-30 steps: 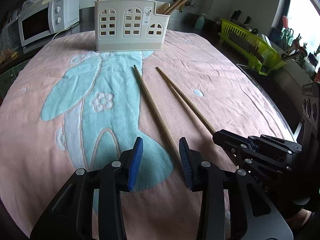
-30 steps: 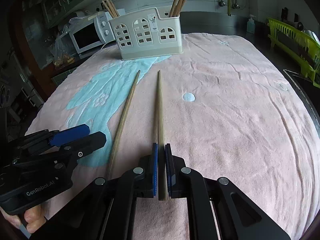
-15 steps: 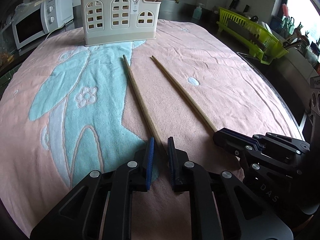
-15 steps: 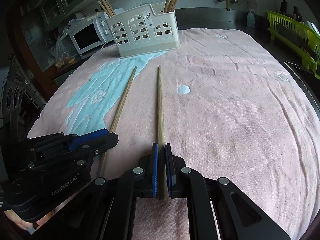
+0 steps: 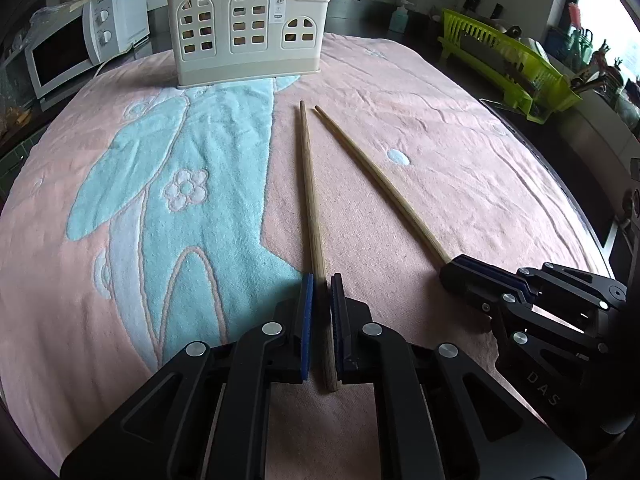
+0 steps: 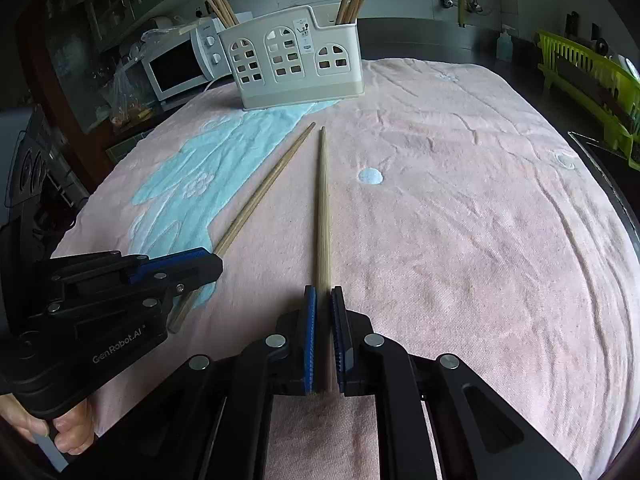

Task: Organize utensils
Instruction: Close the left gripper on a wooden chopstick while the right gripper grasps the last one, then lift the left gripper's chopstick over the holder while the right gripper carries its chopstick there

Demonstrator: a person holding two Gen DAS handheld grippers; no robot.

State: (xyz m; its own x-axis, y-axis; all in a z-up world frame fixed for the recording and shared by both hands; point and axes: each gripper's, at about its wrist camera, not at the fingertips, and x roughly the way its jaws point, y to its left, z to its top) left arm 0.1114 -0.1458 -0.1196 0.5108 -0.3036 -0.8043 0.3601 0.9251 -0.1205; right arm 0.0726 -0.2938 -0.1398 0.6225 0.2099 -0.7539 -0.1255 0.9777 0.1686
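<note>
I'm clamping the right gripper [image 6: 323, 336] on the right chopstick [image 6: 323, 208] while the left gripper [image 5: 320, 320] is closing around the left chopstick [image 5: 309, 192]; both are lying on the towel [image 5: 440, 152], holder [image 5: 248, 28] waiting.
</note>
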